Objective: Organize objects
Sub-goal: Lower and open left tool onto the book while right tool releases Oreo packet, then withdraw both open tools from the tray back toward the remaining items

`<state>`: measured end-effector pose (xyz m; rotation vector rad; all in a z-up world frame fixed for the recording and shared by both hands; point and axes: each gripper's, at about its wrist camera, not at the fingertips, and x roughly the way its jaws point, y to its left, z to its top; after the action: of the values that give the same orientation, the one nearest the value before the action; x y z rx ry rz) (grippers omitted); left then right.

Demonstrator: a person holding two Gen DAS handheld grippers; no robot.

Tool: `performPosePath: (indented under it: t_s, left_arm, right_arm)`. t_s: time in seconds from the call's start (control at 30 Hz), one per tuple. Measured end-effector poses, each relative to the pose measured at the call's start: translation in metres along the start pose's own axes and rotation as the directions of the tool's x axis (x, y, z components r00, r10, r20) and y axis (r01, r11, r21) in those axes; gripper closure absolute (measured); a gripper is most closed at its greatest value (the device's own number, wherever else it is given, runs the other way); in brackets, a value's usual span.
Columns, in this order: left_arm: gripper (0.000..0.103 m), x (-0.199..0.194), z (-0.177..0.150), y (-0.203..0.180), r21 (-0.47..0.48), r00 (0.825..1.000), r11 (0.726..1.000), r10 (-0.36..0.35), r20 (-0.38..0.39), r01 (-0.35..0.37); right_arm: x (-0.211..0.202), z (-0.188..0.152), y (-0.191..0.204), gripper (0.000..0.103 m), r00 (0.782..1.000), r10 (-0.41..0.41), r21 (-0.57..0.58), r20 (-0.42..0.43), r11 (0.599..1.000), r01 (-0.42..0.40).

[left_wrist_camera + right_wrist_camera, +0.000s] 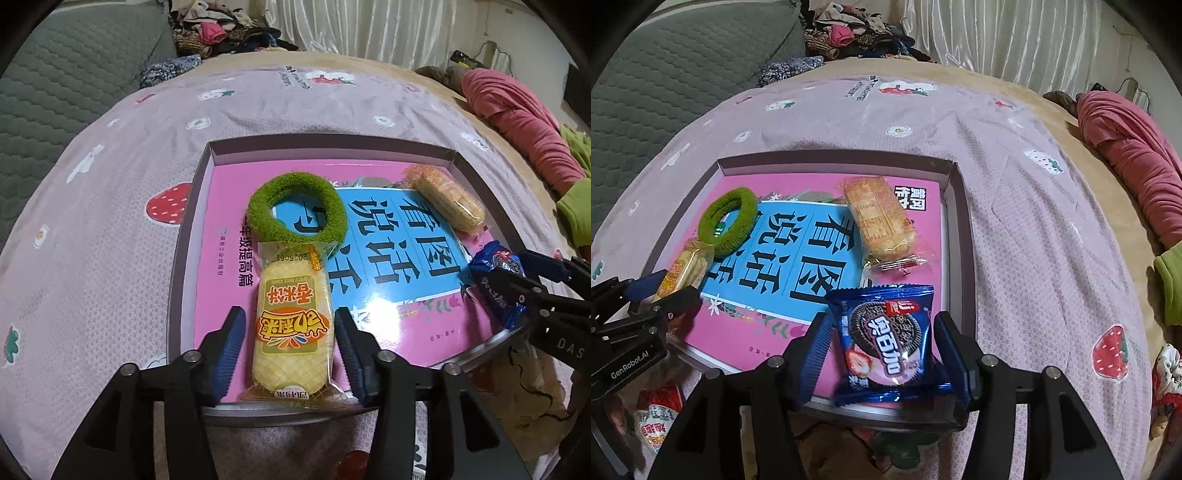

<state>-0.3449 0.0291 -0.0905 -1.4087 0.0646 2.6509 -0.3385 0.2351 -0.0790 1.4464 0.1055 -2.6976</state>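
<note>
A shallow purple tray (325, 142) lies on the bed with a pink and blue book (388, 258) inside it. On the book rest a green fuzzy hair tie (332, 218), a clear-wrapped cracker packet (447, 199) at the far right, and a yellow rice cracker packet (291, 325). My left gripper (289, 315) straddles the yellow packet, open, with a gap beside each pad. In the right wrist view, a blue cookie packet (886, 336) lies on the book's near right corner. My right gripper (882, 321) stands open around it, its pads not pressing.
The tray sits on a lilac strawberry-print bedspread (1015, 221). A grey quilted sofa (66, 74) and a clothes pile (221, 29) lie behind, a pink garment (1137, 166) to the right. A red snack packet (657, 417) lies below the tray's near left corner.
</note>
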Motion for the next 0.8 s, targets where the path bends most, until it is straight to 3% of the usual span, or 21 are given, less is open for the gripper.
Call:
performPosePath:
  t_s: [0.13, 0.3, 0.6, 0.8]
  left_arm:
    - [0.049, -0.001, 0.000, 0.002, -0.007, 1.000, 1.000, -0.012, -0.009, 0.012]
    - [0.032, -0.005, 0.001, 0.003, -0.009, 1.000, 1.000, 0.005, 0.000, -0.005]
    - [0.029, -0.015, 0.003, 0.007, -0.013, 1.000, 1.000, 0.003, 0.020, -0.002]
    - [0.028, -0.027, 0.004, 0.006, -0.002, 0.999, 1.000, 0.025, 0.036, -0.025]
  right_arm:
    - [0.000, 0.001, -0.002, 0.046, 1.000, 0.000, 0.006, 0.001, 1.000, 0.000]
    - [-0.004, 0.001, -0.002, 0.046, 1.000, 0.000, 0.009, 0.014, 1.000, 0.000]
    - [-0.010, 0.002, -0.006, 0.045, 0.999, 0.004, 0.026, 0.036, 1.000, -0.005]
    - [-0.023, 0.004, -0.009, 0.038, 0.997, 0.015, 0.042, 0.077, 0.999, -0.018]
